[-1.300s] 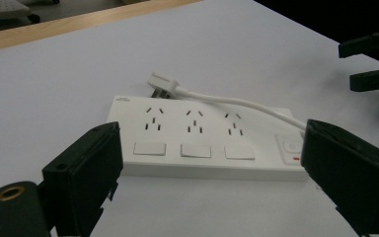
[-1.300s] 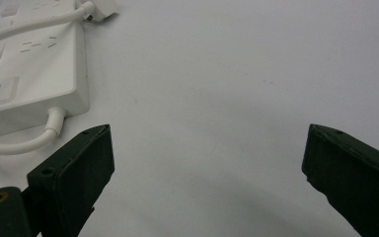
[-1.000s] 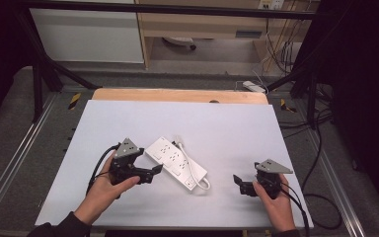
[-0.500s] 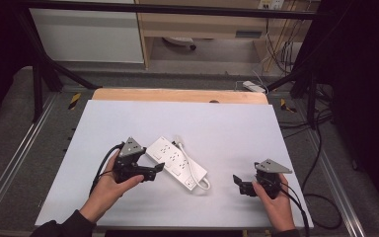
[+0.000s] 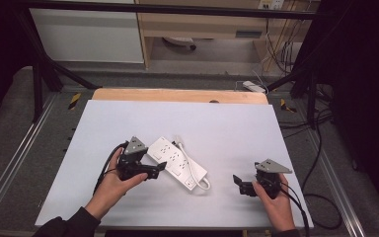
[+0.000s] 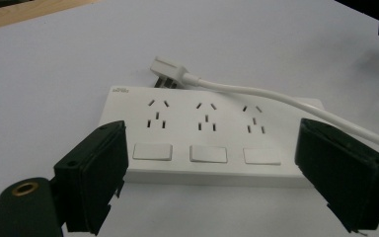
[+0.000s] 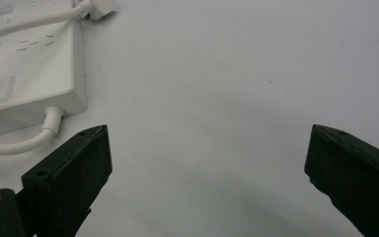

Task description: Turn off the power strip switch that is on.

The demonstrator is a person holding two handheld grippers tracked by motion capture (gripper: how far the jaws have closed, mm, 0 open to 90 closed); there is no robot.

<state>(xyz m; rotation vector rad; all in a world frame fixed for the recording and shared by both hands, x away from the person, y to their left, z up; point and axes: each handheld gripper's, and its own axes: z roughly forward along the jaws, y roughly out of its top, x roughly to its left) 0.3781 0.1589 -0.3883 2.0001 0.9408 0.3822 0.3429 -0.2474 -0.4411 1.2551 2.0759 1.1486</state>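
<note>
A white power strip (image 5: pixel 177 161) with three sockets and three switches lies flat and diagonal on the white table (image 5: pixel 227 128). Its short white cable (image 5: pixel 197 174) loops back along its far side to a plug (image 6: pixel 167 70). My left gripper (image 5: pixel 160 169) is open, its jaws low on the table just short of the power strip (image 6: pixel 202 136), spanning most of its length without touching it. My right gripper (image 5: pixel 238 182) is open over bare table, right of the strip's cable end (image 7: pixel 34 94).
A wooden strip (image 5: pixel 177 95) runs along the table's far edge. Metal frame rails flank the table, and dark cables (image 5: pixel 321 148) trail on the floor at the right. Bare table lies beyond the strip and between both grippers.
My left gripper has edged slightly right toward the power strip. The right gripper and the strip have stayed put.
</note>
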